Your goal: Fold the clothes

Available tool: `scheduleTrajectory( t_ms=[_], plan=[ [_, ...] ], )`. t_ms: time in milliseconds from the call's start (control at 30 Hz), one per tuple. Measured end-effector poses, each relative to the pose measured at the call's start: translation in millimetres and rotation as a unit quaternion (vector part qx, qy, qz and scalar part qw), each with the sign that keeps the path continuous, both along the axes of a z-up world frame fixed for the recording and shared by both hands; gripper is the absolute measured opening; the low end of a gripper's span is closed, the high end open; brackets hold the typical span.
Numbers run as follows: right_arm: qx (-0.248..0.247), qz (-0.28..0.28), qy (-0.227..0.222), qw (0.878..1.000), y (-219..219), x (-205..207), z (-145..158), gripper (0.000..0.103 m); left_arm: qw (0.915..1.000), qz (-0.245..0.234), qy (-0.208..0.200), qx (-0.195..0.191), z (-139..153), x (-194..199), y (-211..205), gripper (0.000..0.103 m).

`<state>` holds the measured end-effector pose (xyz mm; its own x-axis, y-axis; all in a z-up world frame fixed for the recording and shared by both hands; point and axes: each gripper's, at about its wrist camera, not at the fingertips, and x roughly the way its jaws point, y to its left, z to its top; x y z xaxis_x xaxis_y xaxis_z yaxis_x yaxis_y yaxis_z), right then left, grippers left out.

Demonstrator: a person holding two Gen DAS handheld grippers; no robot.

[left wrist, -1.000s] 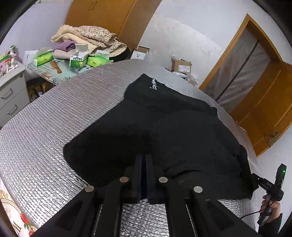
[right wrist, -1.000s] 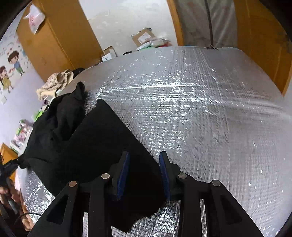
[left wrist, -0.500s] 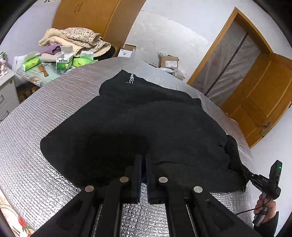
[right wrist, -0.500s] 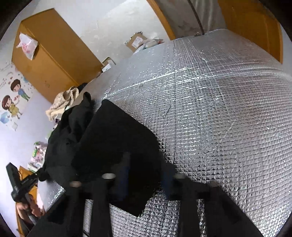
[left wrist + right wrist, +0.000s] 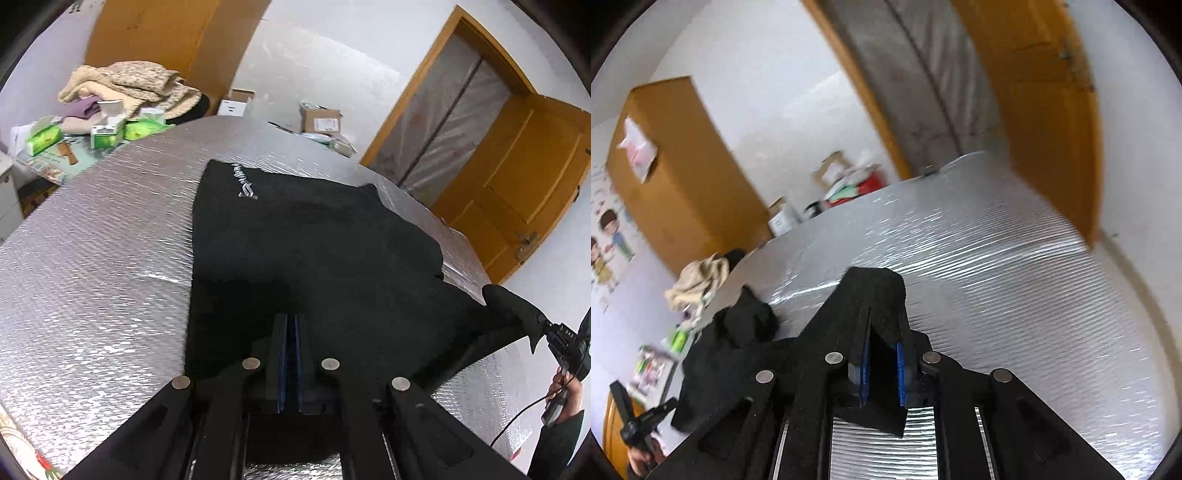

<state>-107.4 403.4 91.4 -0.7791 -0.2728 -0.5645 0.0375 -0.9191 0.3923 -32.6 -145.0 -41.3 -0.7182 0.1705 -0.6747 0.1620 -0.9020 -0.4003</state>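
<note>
Where blur softens detail, right gripper (image 5: 882, 332) closing on black garment (image 5: 314, 251), apparently lifted, left gripper (image 5: 290, 328) clamped on its near edge.

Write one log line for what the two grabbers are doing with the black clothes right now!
left gripper: shut on black garment | right gripper: closing on garment corner, lifted | surface: silver mat | fold: not yet done

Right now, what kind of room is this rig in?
Probably a lived-in room at home, set up for folding. A wardrobe stands against the far wall beside a wooden door, blankets are heaped on a side table, and a black garment lies on a table under a silver foil cover.
</note>
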Motion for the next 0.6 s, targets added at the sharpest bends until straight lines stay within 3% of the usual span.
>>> scheduleTrajectory(
  t_ms=[233, 400, 600],
  plan=[
    [0.002, -0.018, -0.027, 0.999, 11, 9, -18, 0.013, 0.9987, -0.039, -0.032, 0.005, -23, -12, 25, 0.002],
    [0.006, -0.036, -0.032, 0.999, 25, 13, -23, 0.013, 0.9989, -0.039, -0.025, 0.003, -30, -5, 23, 0.003],
    [0.027, -0.157, -0.007, 0.987, 75, 20, -12, 0.013, 0.9989, -0.041, -0.023, -0.004, -30, -1, 23, 0.003]
  ],
)
